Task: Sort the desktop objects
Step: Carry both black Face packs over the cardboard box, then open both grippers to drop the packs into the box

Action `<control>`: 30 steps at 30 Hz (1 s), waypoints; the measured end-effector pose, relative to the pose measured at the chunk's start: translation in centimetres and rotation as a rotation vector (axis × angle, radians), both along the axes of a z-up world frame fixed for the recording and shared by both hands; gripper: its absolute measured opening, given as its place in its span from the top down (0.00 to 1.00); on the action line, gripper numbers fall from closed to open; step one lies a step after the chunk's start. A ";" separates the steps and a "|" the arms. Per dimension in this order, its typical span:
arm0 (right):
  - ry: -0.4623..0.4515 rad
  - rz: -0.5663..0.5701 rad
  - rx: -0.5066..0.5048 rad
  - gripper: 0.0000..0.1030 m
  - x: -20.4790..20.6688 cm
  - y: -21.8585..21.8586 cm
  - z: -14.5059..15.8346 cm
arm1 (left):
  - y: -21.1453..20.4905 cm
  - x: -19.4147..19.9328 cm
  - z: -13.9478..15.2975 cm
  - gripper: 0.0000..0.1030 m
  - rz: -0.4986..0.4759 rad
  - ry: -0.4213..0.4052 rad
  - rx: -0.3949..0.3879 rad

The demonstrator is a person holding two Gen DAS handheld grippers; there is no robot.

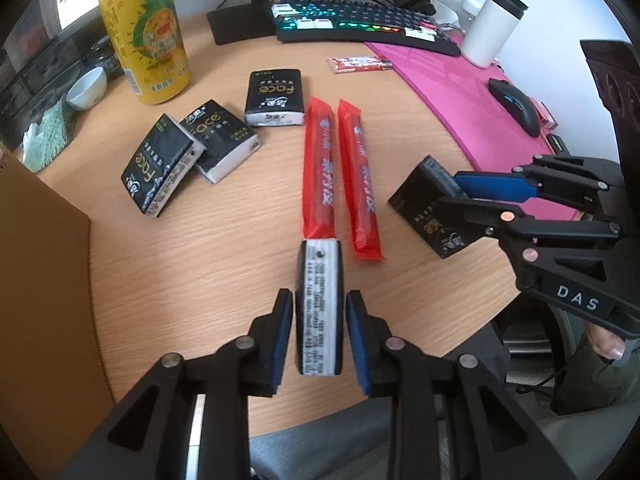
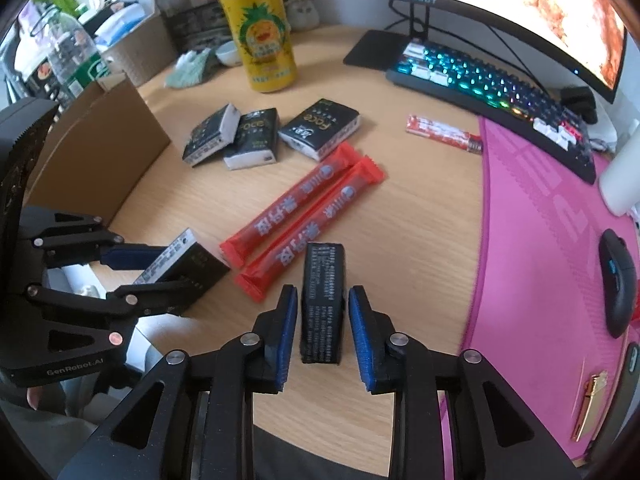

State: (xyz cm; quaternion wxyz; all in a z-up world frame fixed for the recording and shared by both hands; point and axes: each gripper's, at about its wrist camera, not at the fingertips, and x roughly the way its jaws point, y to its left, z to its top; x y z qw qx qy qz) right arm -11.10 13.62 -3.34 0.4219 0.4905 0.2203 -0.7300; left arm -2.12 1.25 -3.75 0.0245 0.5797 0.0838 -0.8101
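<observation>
My left gripper [image 1: 319,330] has its blue pads on both sides of a black tissue pack [image 1: 319,304] held on edge over the wooden desk [image 1: 200,264]; a small gap shows on each side. My right gripper [image 2: 322,330] stands the same way around another black tissue pack [image 2: 322,304]. Each gripper shows in the other view, the right one [image 1: 452,192] and the left one [image 2: 160,268]. Three more black packs [image 1: 200,148] lie at the back left. Two red stick packets [image 1: 340,176] lie in the middle.
A yellow can [image 1: 144,28] and a small bowl [image 1: 86,88] stand at the back left. A cardboard box [image 1: 40,280] is at the left. A keyboard [image 1: 360,20], a white bottle [image 1: 494,20], a pink mat [image 1: 480,100], a mouse [image 1: 516,106] and a small red-white packet [image 1: 358,64] lie to the right.
</observation>
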 end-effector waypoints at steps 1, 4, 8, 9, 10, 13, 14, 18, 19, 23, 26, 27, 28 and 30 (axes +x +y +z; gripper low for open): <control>0.002 0.003 0.001 0.73 0.0 0.0 0.0 | 0.1 0.0 0.0 0.72 -0.003 -0.002 -0.001; 0.011 0.004 0.022 0.81 0.0 0.0 -0.2 | 0.2 -0.2 -0.2 0.72 -0.003 -0.008 -0.002; 0.010 0.015 0.028 0.83 0.2 0.0 -0.1 | 0.2 -0.4 -0.5 0.80 -0.005 -0.017 0.010; 0.006 0.019 0.022 0.83 0.2 0.1 0.2 | 0.1 -0.4 -0.4 0.81 -0.003 -0.016 0.004; 0.004 0.022 0.013 0.83 0.3 0.1 0.6 | 0.1 -0.3 -0.1 0.81 -0.003 -0.010 -0.007; 0.019 0.065 -0.004 0.83 1.0 -0.4 2.4 | -0.7 0.3 1.7 0.81 0.011 0.028 -0.012; 0.024 0.084 -0.013 0.83 1.3 -0.7 3.1 | -1.0 0.6 2.5 0.81 0.011 0.042 -0.010; 0.052 0.196 -0.038 0.83 3.0 -3.3 6.6 | -2.7 2.3 5.9 0.81 0.036 0.098 -0.008; 0.056 0.238 -0.046 0.83 3.8 -4.3 7.5 | -3.3 3.0 7.0 0.81 0.044 0.113 -0.011; 0.023 0.429 -0.091 0.83 7.7 -8.8 11.0 | -6.6 6.0 10.5 0.81 0.110 0.164 -0.036; 0.022 0.524 -0.129 0.83 10.4 -12.6 13.3 | -9.8 8.2 11.9 0.81 0.186 0.175 -0.081; 0.027 0.556 -0.142 0.83 11.4 -14.4 14.1 | -11.0 8.9 12.2 0.81 0.220 0.177 -0.094; 0.027 0.572 -0.150 0.83 12.3 -15.4 14.4 | -12.2 9.6 12.4 0.81 0.253 0.177 -0.105; 0.028 0.604 -0.160 0.83 13.6 -18.3 15.0 | -14.6 10.9 12.5 0.81 0.310 0.176 -0.111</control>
